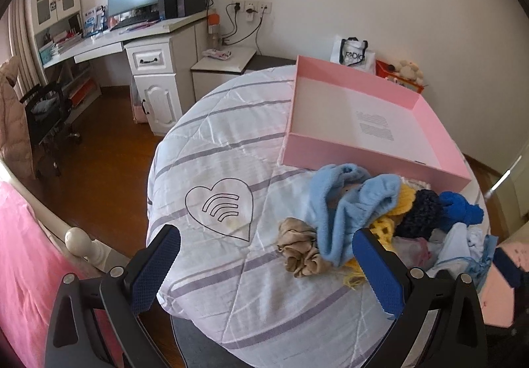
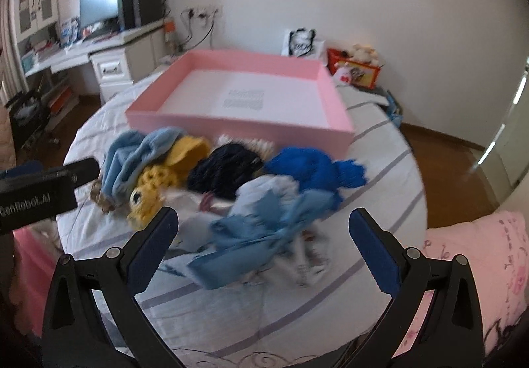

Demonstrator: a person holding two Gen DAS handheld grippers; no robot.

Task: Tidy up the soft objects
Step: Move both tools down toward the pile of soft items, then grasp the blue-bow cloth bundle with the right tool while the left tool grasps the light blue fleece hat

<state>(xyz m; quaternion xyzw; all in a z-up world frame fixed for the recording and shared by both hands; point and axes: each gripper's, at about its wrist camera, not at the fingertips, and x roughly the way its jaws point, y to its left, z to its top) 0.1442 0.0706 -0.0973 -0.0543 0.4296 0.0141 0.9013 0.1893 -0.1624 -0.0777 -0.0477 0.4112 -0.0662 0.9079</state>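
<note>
A pile of soft items lies on the striped quilt (image 1: 231,143) in front of an empty pink box (image 1: 429,117). In the left wrist view it has a light blue fleece piece (image 1: 350,202), a beige scrunchie (image 1: 297,249), yellow knit (image 1: 396,212), a dark navy knit (image 1: 420,212) and a bright blue knit (image 1: 459,209). My left gripper (image 1: 266,245) is open above the quilt, left of the pile. In the right wrist view my right gripper (image 2: 263,226) is open over a light blue cloth (image 2: 251,236), with the bright blue knit (image 2: 310,169), yellow knit (image 2: 158,179) and pink box (image 2: 238,123) beyond.
A white desk (image 1: 145,37) with a monitor and a bedside cabinet (image 1: 224,67) stand at the far left. A white bag (image 1: 353,52) and a red box with a plush toy (image 1: 403,74) sit behind the pink box. A pink pillow (image 2: 469,255) lies at the right. The other gripper's body (image 2: 43,189) shows at the left.
</note>
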